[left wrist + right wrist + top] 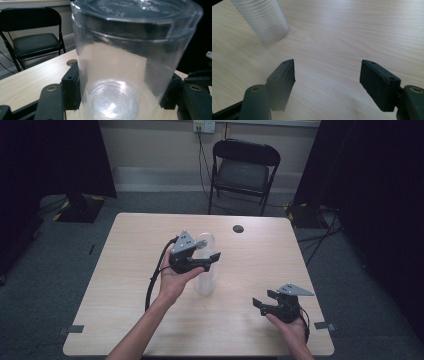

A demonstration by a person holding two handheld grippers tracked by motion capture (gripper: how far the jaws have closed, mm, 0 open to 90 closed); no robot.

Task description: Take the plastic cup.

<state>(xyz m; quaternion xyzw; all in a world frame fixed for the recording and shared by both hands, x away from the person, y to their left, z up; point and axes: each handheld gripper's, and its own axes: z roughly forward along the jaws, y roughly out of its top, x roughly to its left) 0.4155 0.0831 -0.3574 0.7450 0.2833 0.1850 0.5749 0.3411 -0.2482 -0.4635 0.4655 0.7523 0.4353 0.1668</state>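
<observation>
Item: clear plastic cup stack [206,270], standing upright at counter [125,270] centre. Left gripper [202,256] at the stack's upper part, fingers [71,87] closed against the top cup's wall on both sides. Right gripper [262,301] at 4 o'clock from the stack, well apart, fingers [283,75] spread wide, nothing between them. Progress, as judged: grasp made; top cup not yet separated. Surroundings: round dark hole [238,228] at 1 o'clock; folding chair [243,170] beyond the counter. Nothing obstructs

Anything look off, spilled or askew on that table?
Nothing stands out. The clear plastic cup stack stands upright on the light wooden table, with the left gripper closed on it. The right gripper is open, apart.
</observation>
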